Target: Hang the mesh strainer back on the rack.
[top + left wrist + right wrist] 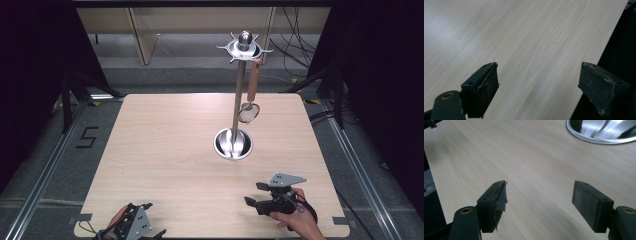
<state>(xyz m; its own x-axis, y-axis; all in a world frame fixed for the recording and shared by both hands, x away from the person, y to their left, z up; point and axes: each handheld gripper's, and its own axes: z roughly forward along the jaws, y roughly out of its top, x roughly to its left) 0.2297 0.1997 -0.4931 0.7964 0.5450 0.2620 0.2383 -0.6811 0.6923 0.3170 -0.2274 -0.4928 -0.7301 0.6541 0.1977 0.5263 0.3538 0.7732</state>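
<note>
I see one light wooden table (pixel 165 165) taking up most of the high view, with two grippers and one utensil stand on it. The stand (pixel 239 95) is a single upright metal pole, set right of the table's centre, toward two o'clock; its one round steel base (pixel 233 143) sits flat on the wood, and its top carries one ring of hooks (pixel 243 48). From that ring hangs one strainer (pixel 251 95) with a brown wooden handle, at the pole's three o'clock side, clear of the table. My right gripper (pixel 257 193) sits at about five o'clock, jaws spread wide with nothing between them, the base's rim (pixel 599 140) ahead of it. My left gripper (pixel 150 220) rests at seven o'clock at the table's near edge, jaws likewise released and empty.
</note>
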